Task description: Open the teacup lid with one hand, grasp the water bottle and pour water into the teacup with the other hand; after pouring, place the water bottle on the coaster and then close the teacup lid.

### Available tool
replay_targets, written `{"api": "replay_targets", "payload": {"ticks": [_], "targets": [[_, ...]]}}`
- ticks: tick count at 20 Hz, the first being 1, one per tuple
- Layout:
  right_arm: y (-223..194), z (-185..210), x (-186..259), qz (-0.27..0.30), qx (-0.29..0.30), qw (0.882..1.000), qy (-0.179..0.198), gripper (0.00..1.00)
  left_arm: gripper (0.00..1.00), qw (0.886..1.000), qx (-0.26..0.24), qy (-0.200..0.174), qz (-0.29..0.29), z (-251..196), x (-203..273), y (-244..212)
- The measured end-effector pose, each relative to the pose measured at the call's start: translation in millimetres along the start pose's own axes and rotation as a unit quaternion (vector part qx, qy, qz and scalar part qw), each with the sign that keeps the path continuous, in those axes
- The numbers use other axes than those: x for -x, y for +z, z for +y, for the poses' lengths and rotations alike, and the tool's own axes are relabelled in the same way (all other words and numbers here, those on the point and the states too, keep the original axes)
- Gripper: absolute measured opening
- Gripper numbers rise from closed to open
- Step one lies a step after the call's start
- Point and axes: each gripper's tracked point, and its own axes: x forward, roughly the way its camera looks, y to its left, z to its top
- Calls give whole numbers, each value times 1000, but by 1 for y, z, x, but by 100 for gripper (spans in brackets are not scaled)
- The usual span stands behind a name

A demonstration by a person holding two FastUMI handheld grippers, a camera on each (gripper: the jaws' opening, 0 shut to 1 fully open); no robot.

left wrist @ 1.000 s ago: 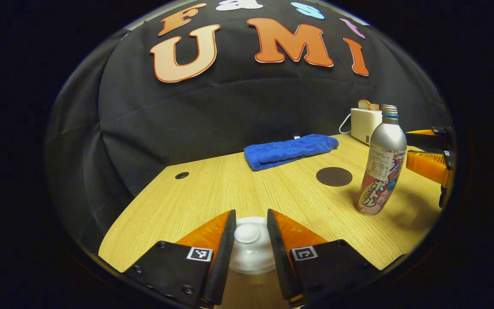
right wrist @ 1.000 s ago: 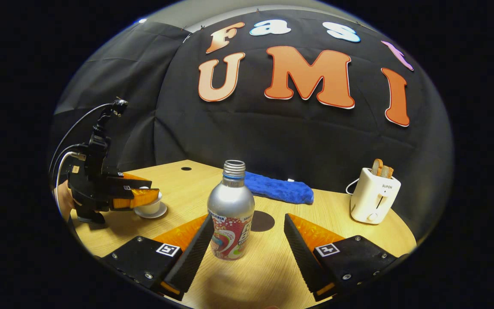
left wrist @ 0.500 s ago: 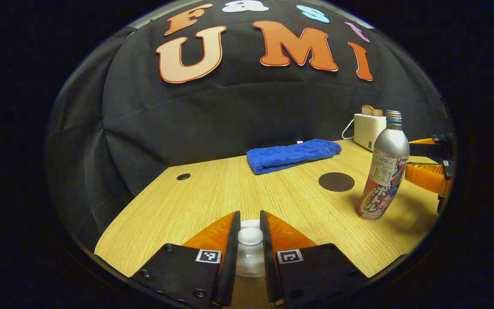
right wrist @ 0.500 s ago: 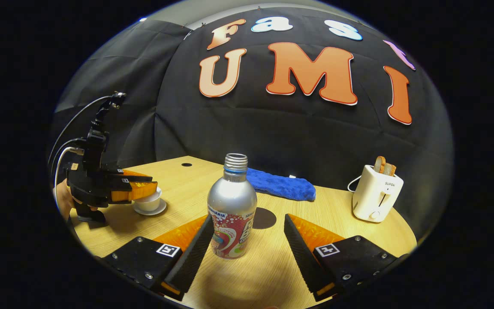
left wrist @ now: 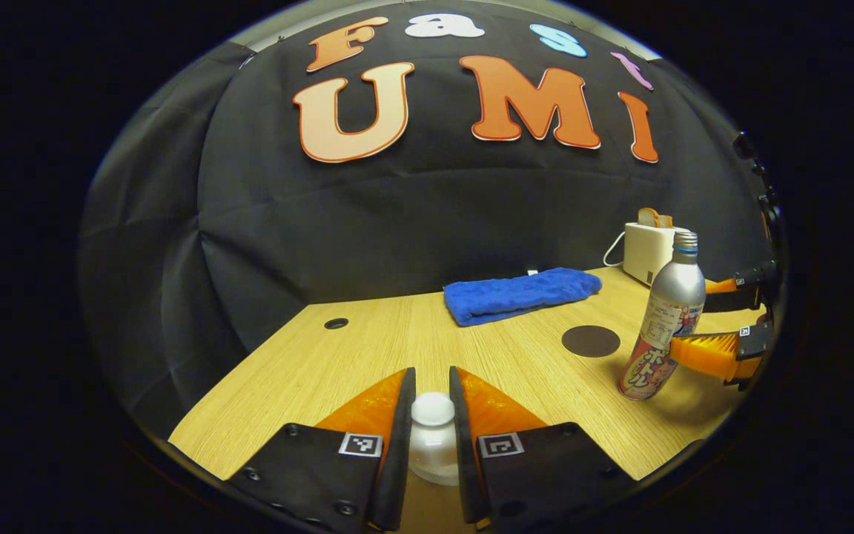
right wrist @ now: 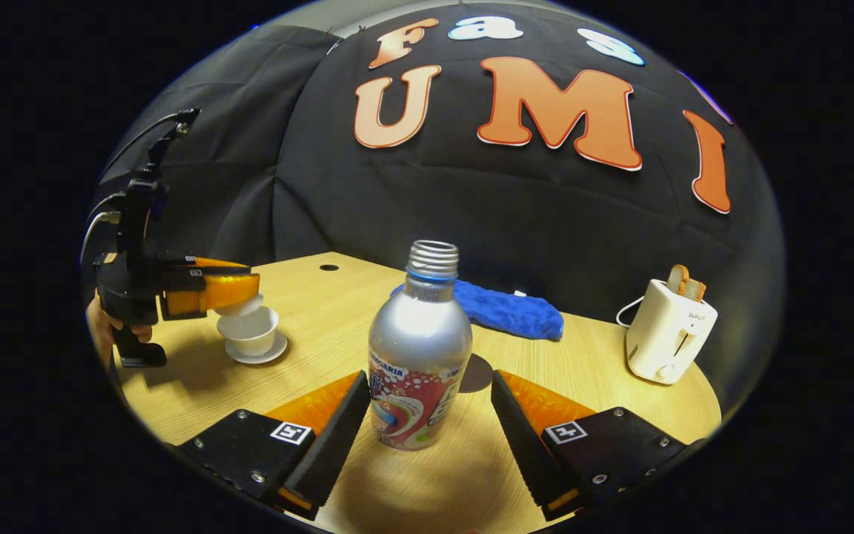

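Now left gripper clenched on lid, bottom center, lifted above cup. Right gripper released, fingers either side of bottle, mid-frame.

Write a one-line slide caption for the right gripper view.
Open right claw flanks the upright silver metal water bottle while the left claw lifts the white round lid off the white teacup.

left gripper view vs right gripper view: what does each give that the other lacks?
Left gripper view: a close look at the left gripper fingers pinching the lid's knob.
Right gripper view: the teacup on its saucer, open, the lid held just above it.
Both: the water bottle standing between the right gripper fingers, ungrasped; coaster, blue towel, toaster.
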Motion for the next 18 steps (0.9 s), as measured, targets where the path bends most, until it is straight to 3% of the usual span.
{"api": "replay_targets", "payload": {"ticks": [6,9,14,18], "targets": [[-18,11,-13,39,-14,999,5,95,30,1000,3,25,2,21,12,-3],[-19,13,-15,51,-29,998,9,81,33,999,4,34,4,30,18,-4],[-11,15,-11,53,-51,997,9,79,30,999,15,47,-1,43,28,-9],[6,10,-8,46,-16,999,1,78,33,998,18,57,-5,53,33,-8]]}}
